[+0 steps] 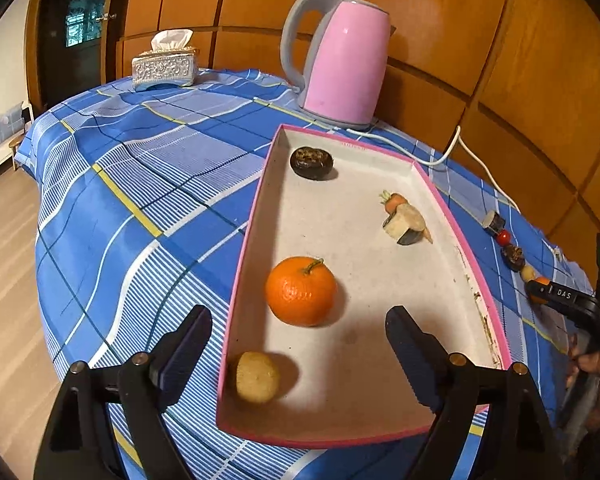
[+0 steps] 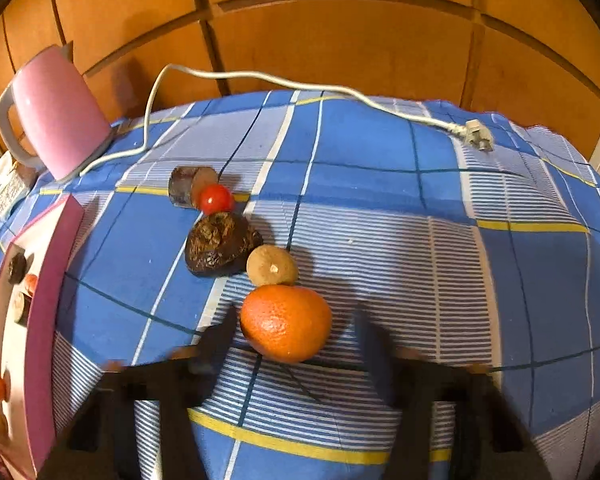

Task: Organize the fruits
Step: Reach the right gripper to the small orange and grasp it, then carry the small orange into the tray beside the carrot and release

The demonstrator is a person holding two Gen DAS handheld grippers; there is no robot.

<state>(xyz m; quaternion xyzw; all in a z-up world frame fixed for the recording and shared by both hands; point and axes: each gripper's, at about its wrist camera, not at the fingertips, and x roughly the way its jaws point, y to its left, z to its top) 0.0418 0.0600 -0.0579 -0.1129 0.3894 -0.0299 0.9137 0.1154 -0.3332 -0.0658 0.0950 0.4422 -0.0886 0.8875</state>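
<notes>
Right now the left tool (image 1: 300, 364) hangs with jaws wide apart and nothing between them, over the near end of the pink-rimmed tray (image 1: 244, 240). Just ahead lie a tan fruit (image 1: 257, 377), then an orange (image 1: 301, 291), mid-frame. In the right wrist view, the right tool (image 2: 296, 344) is blurred, jaws apart, a second orange (image 2: 286, 322) between them, unclamped. Beyond, upper left, stands a pink kettle (image 2: 56, 112) on the bench (image 2: 380, 200).

Warm indoor light, fisheye-warped edges.
</notes>
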